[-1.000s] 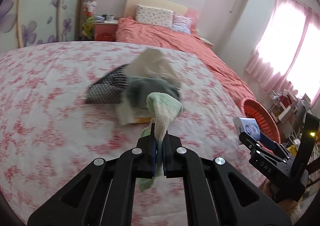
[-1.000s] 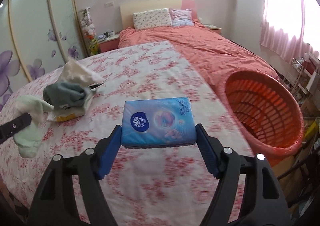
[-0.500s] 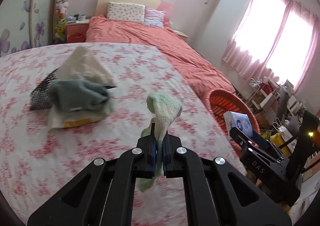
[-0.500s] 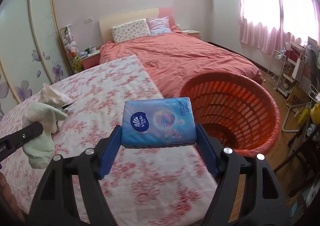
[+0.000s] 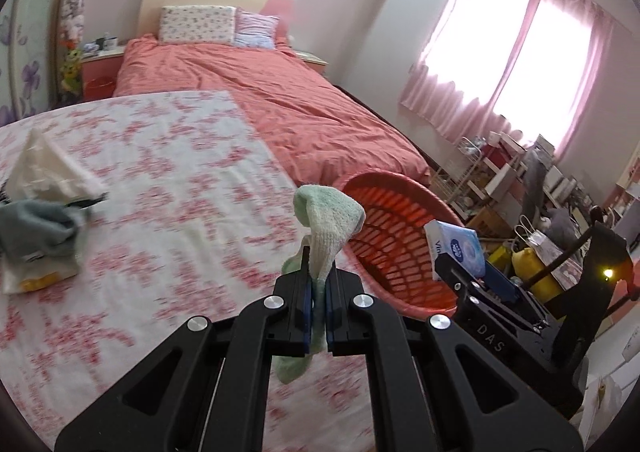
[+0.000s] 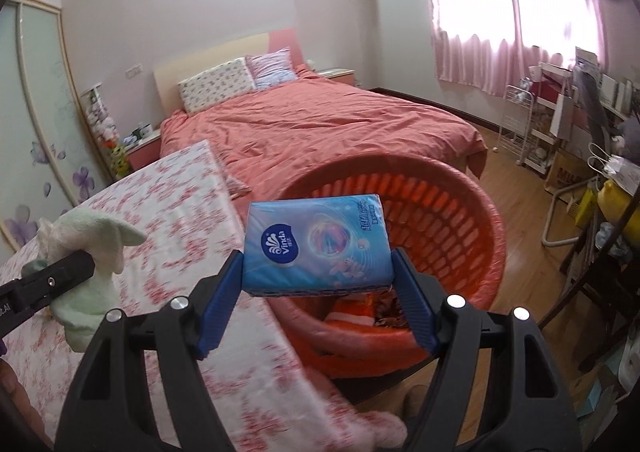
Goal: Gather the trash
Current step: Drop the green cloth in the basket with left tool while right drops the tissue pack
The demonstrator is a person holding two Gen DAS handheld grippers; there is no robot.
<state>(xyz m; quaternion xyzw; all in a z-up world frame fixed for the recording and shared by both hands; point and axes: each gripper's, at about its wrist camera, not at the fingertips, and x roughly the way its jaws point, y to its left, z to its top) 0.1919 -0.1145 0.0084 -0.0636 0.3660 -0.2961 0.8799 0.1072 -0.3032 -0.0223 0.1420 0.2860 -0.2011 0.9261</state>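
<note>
Clothes heap (image 5: 38, 236) of grey and cream fabric sits far left on the pink-floral sheet (image 5: 168, 188) in our left wrist view. Our left claw (image 5: 316, 294) is pressed together, pinching a pale green knitted sock (image 5: 330, 224) that dangles above that sheet's edge. Round orange plastic slotted basket (image 6: 452, 220) stands on the floor just beside the bed, some red wrappers inside. Our right claw (image 6: 318, 284) stands wide, both blue pads clamping a blue plastic-wrapped tissue pack (image 6: 316, 244), held over the basket's near rim.
</note>
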